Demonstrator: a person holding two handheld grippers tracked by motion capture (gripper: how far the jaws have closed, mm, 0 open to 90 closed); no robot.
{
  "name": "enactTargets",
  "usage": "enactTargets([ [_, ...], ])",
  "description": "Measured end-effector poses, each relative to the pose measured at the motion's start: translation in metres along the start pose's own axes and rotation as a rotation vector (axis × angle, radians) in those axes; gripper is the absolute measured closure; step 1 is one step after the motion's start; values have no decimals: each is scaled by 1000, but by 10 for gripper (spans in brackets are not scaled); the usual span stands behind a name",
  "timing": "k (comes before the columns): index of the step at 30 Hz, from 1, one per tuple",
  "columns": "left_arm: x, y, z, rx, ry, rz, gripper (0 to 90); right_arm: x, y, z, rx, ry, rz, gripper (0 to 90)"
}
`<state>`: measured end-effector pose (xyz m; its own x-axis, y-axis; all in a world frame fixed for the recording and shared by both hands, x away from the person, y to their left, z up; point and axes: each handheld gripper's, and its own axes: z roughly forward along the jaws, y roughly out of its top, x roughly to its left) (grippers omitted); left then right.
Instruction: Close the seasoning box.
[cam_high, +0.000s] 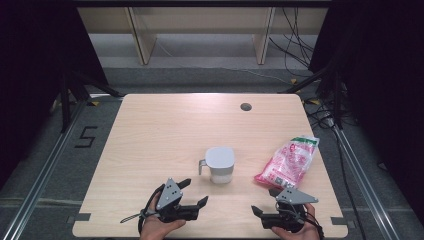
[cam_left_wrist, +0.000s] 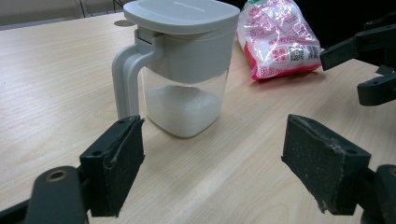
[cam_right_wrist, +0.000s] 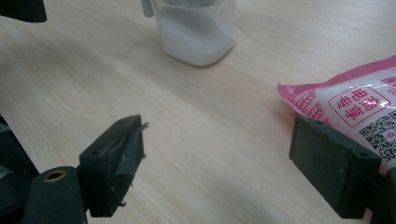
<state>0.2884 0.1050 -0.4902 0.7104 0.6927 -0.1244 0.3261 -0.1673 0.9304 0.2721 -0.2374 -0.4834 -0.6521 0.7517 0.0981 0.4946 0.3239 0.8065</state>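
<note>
A: Grey-lidded clear jug (cam_high: 220, 164) is noted near the desk's (cam_high: 150, 130) middle, toward the near edge; white powder is seen inside, handle turned toward the left edge.

B: Left tool (cam_high: 194, 193)?

A: Jaws are spread wide, nothing between them; it is held by the near edge, just short of the jug.

B: Right tool (cam_high: 264, 201)?

A: Spread too, empty, near the pink packet (cam_high: 288, 161) lying toward the right edge.
</note>
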Motion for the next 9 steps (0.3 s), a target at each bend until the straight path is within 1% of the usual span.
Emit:
enactTargets([
  [2,0,0,0,4,-1,3,197,0,0,0,1,-1,2,187],
  [3,0,0,1,-3,0,-4,197,0,-1,0,7,-10,4,187],
  [4,0,0,0,3,6,1,197,0,-1,-1,8,-17,6,187],
  [5,1,0,0,4,1,1,197,0,-1,-1,7,-19,3,186],
  [6,2,0,-1,7,0,2,197,-1,-1,1,17,-19,-2,187],
  [7,2,0,-1,6,2,0,197,-1,-1,1,10,-16,-5,187],
  [8,3,0,-1,8,9,1,196,0,-1,0,10,-19,10,187],
  [9,4,0,-2,9,10,2,196,0,-1,0,10,-7,15,187],
])
